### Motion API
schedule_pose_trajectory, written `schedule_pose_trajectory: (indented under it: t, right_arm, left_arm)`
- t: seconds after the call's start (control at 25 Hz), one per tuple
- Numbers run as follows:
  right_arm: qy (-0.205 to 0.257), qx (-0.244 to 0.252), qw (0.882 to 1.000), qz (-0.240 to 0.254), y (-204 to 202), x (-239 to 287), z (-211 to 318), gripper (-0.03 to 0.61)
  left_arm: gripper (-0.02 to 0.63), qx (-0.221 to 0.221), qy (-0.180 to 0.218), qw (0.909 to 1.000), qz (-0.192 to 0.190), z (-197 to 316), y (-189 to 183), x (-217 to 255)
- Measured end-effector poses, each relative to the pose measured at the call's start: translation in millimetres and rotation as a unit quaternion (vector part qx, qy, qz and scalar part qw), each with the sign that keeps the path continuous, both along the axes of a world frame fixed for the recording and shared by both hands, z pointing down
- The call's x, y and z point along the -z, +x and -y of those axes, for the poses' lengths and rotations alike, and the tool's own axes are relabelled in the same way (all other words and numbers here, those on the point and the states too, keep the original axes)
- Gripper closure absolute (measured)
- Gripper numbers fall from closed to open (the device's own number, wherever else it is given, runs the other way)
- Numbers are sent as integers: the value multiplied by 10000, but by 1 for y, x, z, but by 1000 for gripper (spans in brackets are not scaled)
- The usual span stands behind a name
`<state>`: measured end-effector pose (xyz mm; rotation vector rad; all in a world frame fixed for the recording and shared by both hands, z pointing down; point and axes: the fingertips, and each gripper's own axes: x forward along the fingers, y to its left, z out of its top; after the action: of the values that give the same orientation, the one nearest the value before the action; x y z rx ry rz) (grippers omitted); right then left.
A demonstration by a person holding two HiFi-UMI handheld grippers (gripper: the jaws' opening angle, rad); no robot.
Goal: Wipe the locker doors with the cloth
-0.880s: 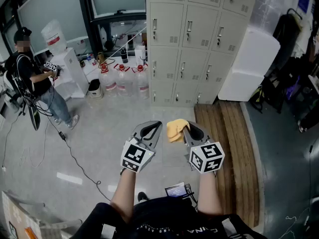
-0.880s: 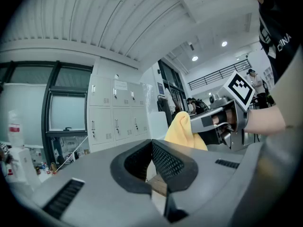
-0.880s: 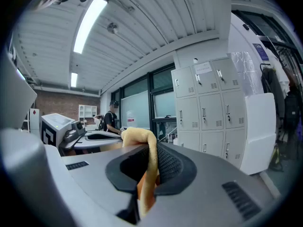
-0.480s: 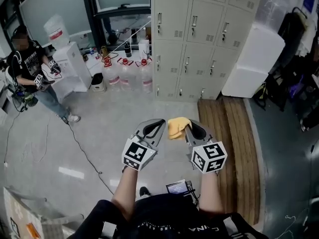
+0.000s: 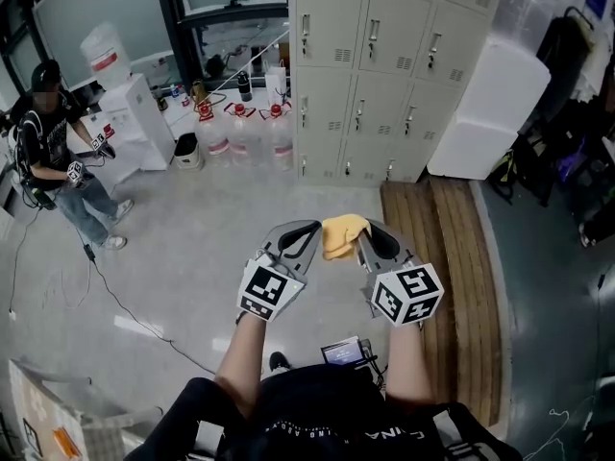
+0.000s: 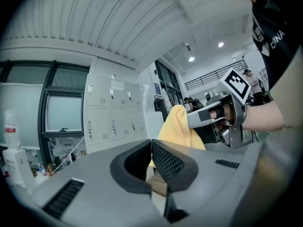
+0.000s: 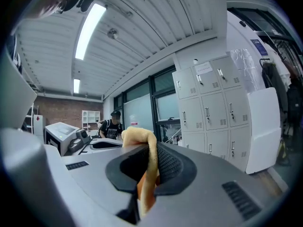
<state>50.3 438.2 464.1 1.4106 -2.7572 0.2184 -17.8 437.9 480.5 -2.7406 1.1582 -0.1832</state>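
Right gripper [image 5: 373, 246]: pinched onto the soft yellow cloth [image 5: 343, 235], held ready for wiping.
Left gripper [image 5: 291, 245]: jaws pressed together, empty.
Beige metal locker doors [image 5: 384, 75]: upper centre, well apart.

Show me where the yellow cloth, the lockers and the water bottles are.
yellow cloth [image 5: 343, 235]: head view, on its bunched top.
lockers [image 5: 394, 32]: head view, on a middle door's face.
water bottles [image 5: 240, 144]: head view, on the middle bottle's body.

Two tools [image 5: 304, 230] [image 5: 359, 234], one cloth [image 5: 343, 235], perhaps three water jugs [image 5: 240, 131].
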Motion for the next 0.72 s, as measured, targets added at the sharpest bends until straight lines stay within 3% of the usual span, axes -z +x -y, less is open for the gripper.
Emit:
schedule_pose_trajectory:
  t: [0.28,0.72]
  right_arm:
    - [5,6,10000,32,4,-1,1,528]
    - [-23,17,9999,139,11,-2,1,528]
  left_arm:
    - [592,0,-101,9992,-384,2,1,3]
    - [592,-67,-32,10000,-56,-1,12,-3]
